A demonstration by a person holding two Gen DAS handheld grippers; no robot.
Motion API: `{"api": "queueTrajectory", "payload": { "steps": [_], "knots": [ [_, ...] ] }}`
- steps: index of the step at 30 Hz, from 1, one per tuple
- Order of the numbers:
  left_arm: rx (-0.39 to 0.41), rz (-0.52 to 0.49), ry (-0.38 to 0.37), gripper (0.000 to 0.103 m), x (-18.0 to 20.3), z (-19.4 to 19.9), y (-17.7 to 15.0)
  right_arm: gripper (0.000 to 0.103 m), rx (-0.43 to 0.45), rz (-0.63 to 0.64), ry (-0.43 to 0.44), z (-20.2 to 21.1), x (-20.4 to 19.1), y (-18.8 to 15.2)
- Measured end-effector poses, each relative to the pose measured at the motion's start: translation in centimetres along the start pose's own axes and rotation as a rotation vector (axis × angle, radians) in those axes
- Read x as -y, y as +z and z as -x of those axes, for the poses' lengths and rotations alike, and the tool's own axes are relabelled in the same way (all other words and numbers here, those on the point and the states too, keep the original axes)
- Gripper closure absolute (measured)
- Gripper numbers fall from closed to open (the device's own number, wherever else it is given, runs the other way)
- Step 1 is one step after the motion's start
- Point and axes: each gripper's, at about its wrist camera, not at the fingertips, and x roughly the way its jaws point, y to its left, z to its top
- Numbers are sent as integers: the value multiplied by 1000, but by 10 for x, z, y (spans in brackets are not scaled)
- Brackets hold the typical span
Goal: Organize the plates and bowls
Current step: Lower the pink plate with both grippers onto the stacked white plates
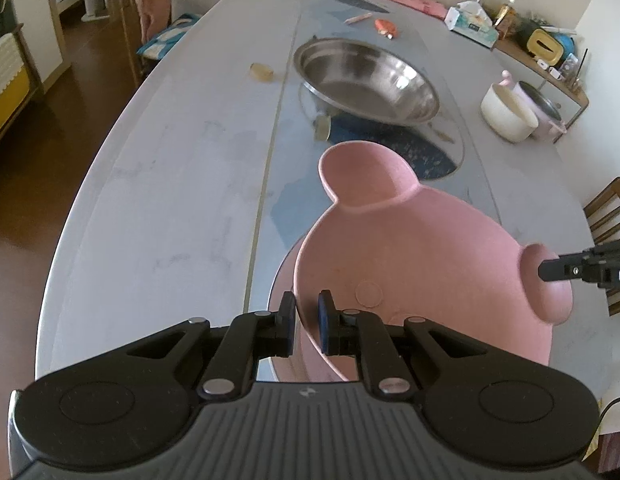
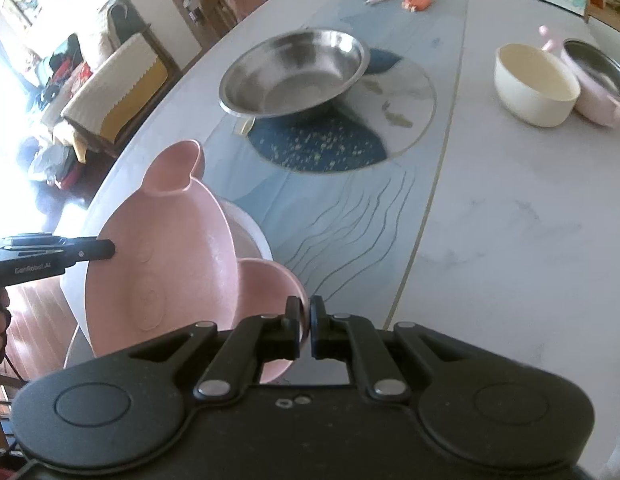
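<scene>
Left wrist view: the left hand-held gripper (image 1: 306, 326) pinches the near rim of a matte pink plate (image 1: 410, 256) with two round ear-shaped lobes, held tilted above the pale, glossy worktop (image 1: 170, 200). The right hand-held gripper (image 1: 548, 270), lettered "DA", bites one ear. Beyond sit a shiny steel basin (image 1: 366, 80) and a cream bowl (image 1: 508, 114).

Right wrist view: the right hand-held gripper (image 2: 306, 326) is clamped narrow on the pink ear rim; the left one's body reads "GenRobot.AI". A pink pot (image 2: 598, 80) touches the cream bowl.

left gripper (image 1: 307, 322), right gripper (image 2: 305, 330), jaws clamped
</scene>
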Motion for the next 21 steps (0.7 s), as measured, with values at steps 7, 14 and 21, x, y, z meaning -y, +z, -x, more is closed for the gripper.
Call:
{"api": "queueTrajectory", "payload": {
  "steps": [7, 14, 21],
  "knots": [
    [-4, 9, 14, 93, -3, -3, -13, 96, -11, 21, 2, -10, -1, 0],
    [-12, 25, 30, 93, -7, -6, -15, 95, -21, 39, -8, -16, -5, 4],
    [-13, 40, 31, 93, -8, -6, -18, 93, -27, 39, -23, -24, -5, 15]
  ]
}}
